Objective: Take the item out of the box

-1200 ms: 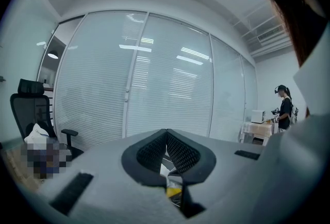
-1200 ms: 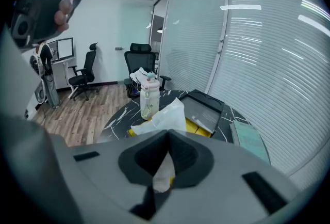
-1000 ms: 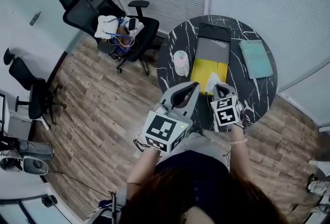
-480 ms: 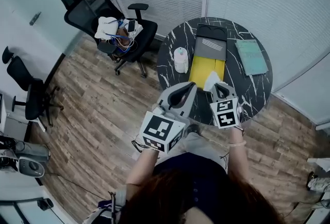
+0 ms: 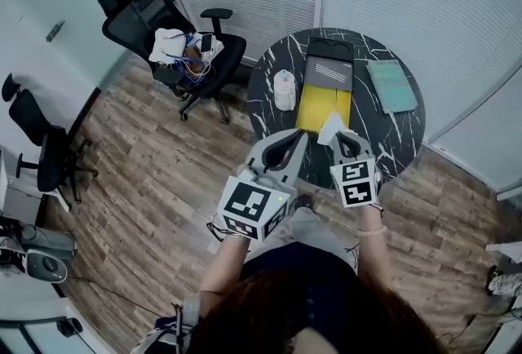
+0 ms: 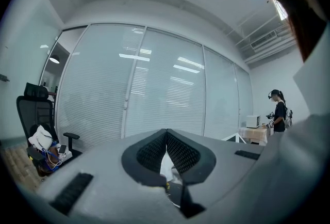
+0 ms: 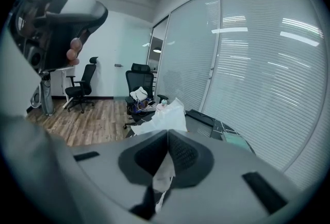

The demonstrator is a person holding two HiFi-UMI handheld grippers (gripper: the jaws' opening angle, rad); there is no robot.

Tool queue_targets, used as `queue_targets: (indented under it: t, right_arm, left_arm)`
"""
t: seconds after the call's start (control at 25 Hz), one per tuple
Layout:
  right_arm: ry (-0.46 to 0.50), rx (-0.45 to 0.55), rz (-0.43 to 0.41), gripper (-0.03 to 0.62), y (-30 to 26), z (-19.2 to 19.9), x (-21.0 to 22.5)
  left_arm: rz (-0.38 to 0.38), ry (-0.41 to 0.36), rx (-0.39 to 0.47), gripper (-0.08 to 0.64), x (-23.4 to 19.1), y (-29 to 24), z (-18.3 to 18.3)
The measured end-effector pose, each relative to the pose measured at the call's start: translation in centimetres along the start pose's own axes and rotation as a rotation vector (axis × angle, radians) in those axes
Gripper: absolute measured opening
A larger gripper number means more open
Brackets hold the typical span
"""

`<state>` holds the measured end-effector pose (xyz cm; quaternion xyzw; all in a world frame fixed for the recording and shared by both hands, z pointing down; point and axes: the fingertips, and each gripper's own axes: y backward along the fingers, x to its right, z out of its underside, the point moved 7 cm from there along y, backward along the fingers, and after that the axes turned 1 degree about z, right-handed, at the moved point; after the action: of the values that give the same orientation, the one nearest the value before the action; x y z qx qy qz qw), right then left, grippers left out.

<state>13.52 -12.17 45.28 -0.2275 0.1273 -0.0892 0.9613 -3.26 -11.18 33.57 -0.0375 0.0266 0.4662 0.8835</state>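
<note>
— Drawn back toward the person over the last second, the right gripper (image 5: 346, 145) and the left gripper (image 5: 300, 137) are now seen closer to the near rim of the table (image 5: 400, 140). The white bag (image 5: 331, 129) has been carried along with them.

— How is the bag held?

— It is pinched between the right gripper's jaws, which are pressed together on it. A crumpled length is seen standing out beyond the tips, and a thin strip is trapped lower down between the pads. The left gripper's jaws are closed tip to tip, and nothing can be made out as gripped by them. A pale patch is glimpsed through the gap behind, but it cannot be identified.

— Where is the bag set against the box (image 5: 328, 73)?

— In the head view it is seen over the yellow panel (image 5: 314, 109) at the box's near end. The box's long axis is pointed away from the person, so the bag would be brought out along that line, toward the body. It is judged to be lifted clear of the box, though height cannot be read surely from above.

— Which hand is nearer?

— The right, since the bag is already held by it. The left is placed just beside the bag, on its left. A white roll (image 5: 284, 90) and a teal book (image 5: 390, 86) are seen lying apart from it, one on either side of the box.
</note>
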Motion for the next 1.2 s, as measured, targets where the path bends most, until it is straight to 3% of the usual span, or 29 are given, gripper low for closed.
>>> queue_targets:
  t: [1.2]
  right_arm:
    - [0.019,0.169,0.094,0.025,11.2,-1.7,-4.1]
  left_arm:
    - [0.047,-0.048,0.057,0.026,5.7,8.0,-0.1]
